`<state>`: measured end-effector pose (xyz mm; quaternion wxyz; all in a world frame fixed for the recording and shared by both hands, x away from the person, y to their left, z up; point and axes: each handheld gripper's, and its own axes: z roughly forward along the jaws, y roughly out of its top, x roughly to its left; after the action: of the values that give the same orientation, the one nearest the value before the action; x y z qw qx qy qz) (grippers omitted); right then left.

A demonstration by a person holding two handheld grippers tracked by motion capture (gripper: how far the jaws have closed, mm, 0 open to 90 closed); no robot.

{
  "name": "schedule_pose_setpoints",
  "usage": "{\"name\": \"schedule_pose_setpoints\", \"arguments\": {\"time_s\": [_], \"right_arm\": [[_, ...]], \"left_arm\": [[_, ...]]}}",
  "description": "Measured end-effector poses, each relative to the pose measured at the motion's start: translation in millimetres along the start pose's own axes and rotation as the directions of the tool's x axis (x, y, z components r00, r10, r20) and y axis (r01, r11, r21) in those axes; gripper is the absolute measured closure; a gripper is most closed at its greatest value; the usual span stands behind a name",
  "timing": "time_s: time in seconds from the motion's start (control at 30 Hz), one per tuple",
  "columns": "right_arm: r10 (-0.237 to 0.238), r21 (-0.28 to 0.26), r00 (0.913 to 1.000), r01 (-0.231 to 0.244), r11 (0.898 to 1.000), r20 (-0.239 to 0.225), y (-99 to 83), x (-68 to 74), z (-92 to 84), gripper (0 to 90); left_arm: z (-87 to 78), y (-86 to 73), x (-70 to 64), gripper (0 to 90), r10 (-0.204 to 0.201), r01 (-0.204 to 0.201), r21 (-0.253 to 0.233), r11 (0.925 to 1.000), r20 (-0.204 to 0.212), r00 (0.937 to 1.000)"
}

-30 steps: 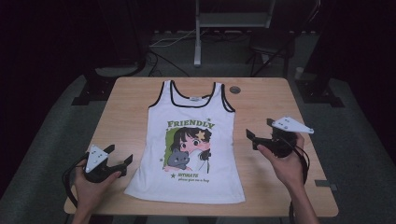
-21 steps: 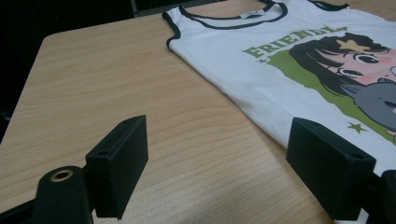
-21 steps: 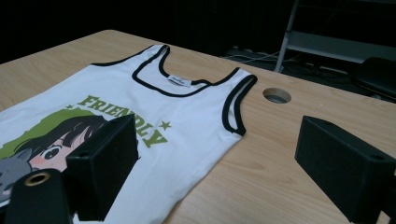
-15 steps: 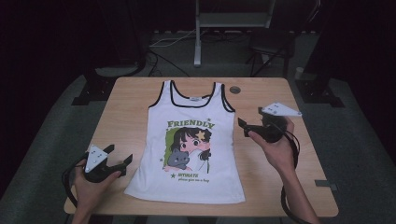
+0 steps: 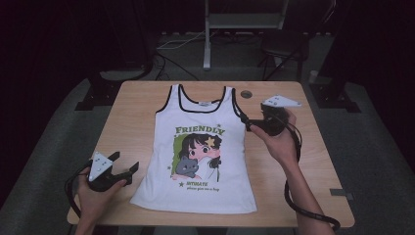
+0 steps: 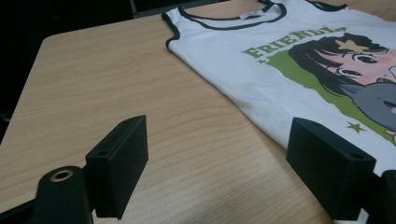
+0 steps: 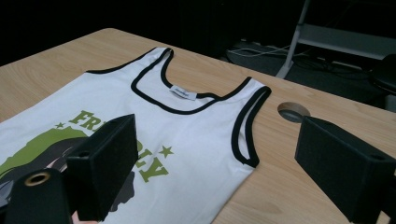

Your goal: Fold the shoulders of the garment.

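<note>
The white tank top (image 5: pixel 198 152) lay flat in the middle of the wooden table (image 5: pixel 137 105), neck toward the far edge. My right gripper (image 5: pixel 250 125) hovered at its right armhole, its 2 jaws wide apart and holding nothing. My left gripper (image 5: pixel 128 169) sat just beside the shirt's lower left hem, jaws also wide and empty.

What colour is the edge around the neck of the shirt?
Black, on a white tank top. The neck trim shows best in the right gripper view.
</note>
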<state>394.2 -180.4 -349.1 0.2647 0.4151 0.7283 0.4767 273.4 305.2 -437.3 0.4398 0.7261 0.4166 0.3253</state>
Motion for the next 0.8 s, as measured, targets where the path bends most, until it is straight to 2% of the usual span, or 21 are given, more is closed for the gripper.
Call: {"name": "schedule_pose_setpoints", "arguments": {"time_s": [0.23, 0.5, 0.8], "right_arm": [[-0.006, 0.003, 0.9999, 0.006, 1.0, -0.008, 7.2, 2.2, 10.4, 12.7], [-0.015, 0.008, 0.9999, 0.015, 1.0, -0.008, 24.1, 2.5, 25.3, 12.7], [-0.005, 0.018, 0.9999, 0.005, 1.0, -0.01, 35.9, 0.6, 45.5, 12.7]], "left_arm": [[-0.1, -0.1, -0.3, 20.6, -0.001, 0.001, -0.004, 1.0, -0.002, 1.0], [-0.3, -0.2, 0.1, 20.6, -0.002, 0.002, -0.004, 1.0, 0.0, 1.0], [0.0, 0.0, 0.0, 20.6, -0.001, 0.001, 0.0, 1.0, 0.0, 1.0]]}}
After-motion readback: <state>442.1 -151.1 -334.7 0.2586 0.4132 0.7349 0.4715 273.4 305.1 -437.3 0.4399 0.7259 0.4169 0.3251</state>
